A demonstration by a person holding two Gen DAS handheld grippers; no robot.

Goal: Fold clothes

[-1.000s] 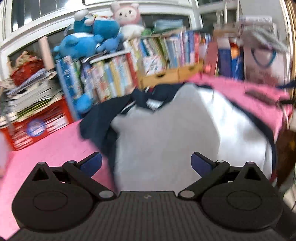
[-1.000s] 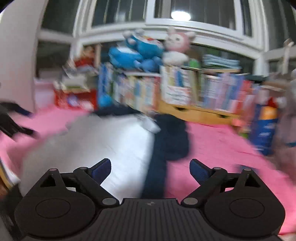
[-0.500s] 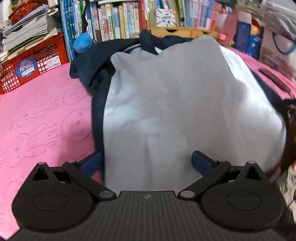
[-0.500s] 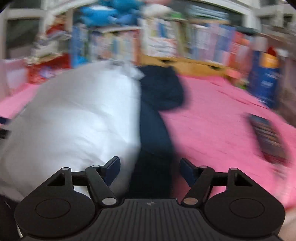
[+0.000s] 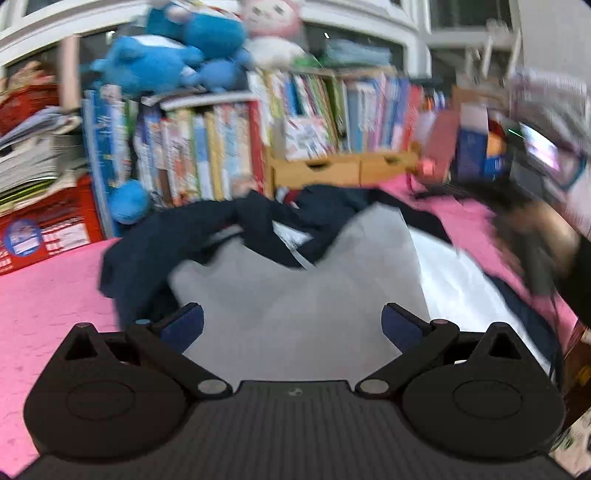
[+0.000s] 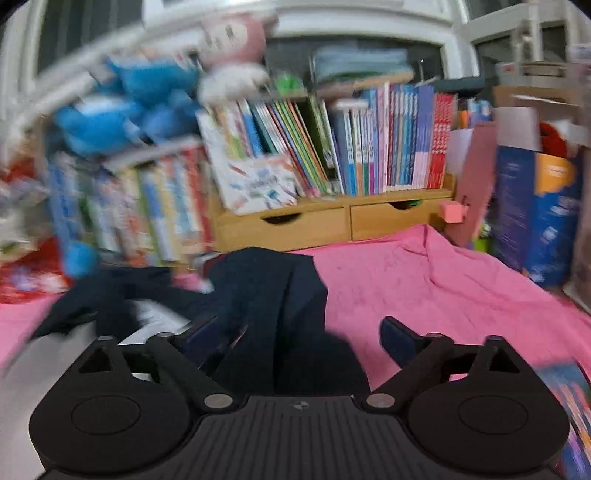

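- The left hand-held gripper (image 5: 291, 321) has its two blue-padded fingers spread wide apart, holding nothing.
- Directly ahead of it and between its fingers lies a grey-white and navy garment (image 5: 303, 295), spread on a pink sheet (image 5: 48, 295).
- The pale body of the garment fills the space just in front of the left hand-held gripper; a navy sleeve (image 5: 155, 251) bunches ahead and to its left, and the navy collar area sits farther ahead.
- The right hand-held gripper (image 6: 306, 332) is also open, fingers well apart, with nothing between the pads.
- The other navy sleeve (image 6: 280, 295) runs straight ahead from between its fingers, lying on the pink sheet (image 6: 443, 291); the pale body of the garment is to its left, blurred.
- Beyond the garment, ahead of both hand-held grippers, stands a row of upright books (image 6: 384, 144) on a low wooden drawer unit (image 6: 332, 221).
- Blue plush toys (image 5: 166, 62) and a pink-and-white plush toy (image 5: 269, 33) sit on top of the books, ahead and to the left.
- A red crate (image 5: 48, 221) holding stacked papers stands far left of the left hand-held gripper.
- At the right edge of the left wrist view a dark blurred shape appears; what it is cannot be told.
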